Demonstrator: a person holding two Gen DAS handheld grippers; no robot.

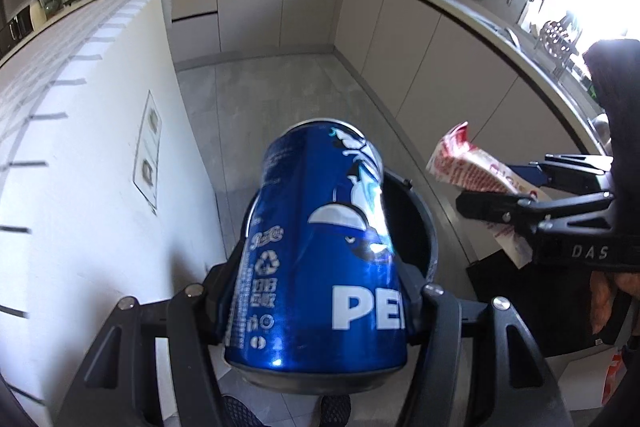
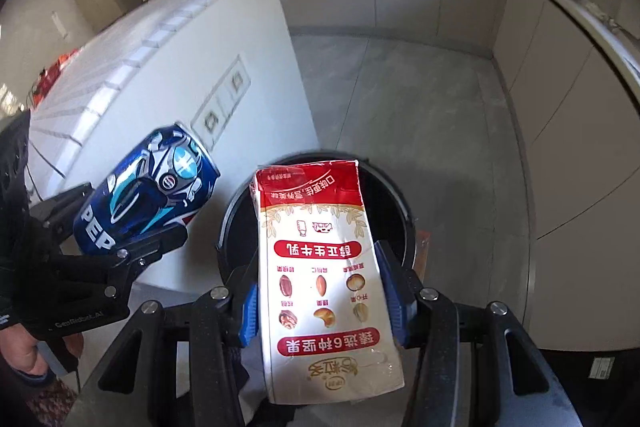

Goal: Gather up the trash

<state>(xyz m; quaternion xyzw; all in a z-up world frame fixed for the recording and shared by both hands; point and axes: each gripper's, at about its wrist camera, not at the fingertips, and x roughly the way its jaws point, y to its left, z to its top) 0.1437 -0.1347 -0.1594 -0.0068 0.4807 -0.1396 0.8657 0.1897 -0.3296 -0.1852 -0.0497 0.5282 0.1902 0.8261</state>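
Observation:
A blue Pepsi can [image 1: 320,247] is clamped between the fingers of my left gripper [image 1: 320,291], tilted over the round black trash bin [image 1: 424,227] on the floor. In the right wrist view a red and white milk carton [image 2: 320,287] sits upside down in my right gripper [image 2: 318,267], whose blue pads [image 2: 248,307] press its sides, directly above the black trash bin [image 2: 400,195]. The left gripper [image 2: 120,219] with the Pepsi can [image 2: 148,195] hangs to the left of the bin. The right gripper [image 1: 500,183] with the milk carton [image 1: 460,167] shows at the right.
A white island wall [image 1: 100,147] rises just left of the bin. Beige cabinets [image 2: 580,147] under a cluttered counter curve round the back and right. Grey tile floor [image 2: 400,99] lies beyond the bin. A person's hand [image 2: 24,347] grips the left tool.

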